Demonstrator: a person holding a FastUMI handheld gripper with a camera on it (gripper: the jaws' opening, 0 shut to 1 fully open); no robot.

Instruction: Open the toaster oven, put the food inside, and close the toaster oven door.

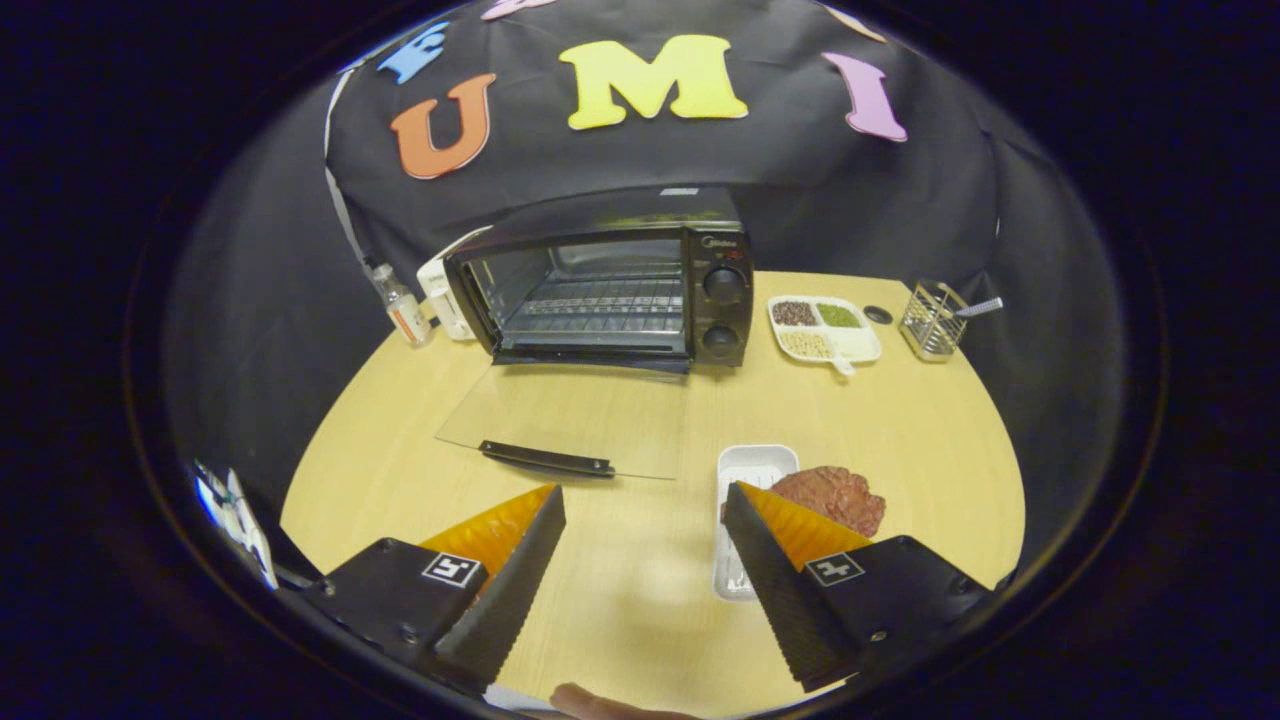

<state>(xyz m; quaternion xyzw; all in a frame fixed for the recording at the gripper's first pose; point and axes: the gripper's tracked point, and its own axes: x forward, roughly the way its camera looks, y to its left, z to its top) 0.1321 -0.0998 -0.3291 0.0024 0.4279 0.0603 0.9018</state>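
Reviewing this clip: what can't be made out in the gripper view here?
- White tray: its near end hidden behind one finger of the open tongs.
- Brown food: partly covered by that finger; kind unclear.
- Toaster oven knobs: settings too small.
- Bottle: label too small.

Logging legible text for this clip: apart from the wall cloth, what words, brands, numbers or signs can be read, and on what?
Toaster oven: small brand mark above the knobs, too blurred to read.
Bottle beside it: label too small to read.
Open gripper, nothing between its fingers: a square coded marker on each, no words.
Nothing quotable.
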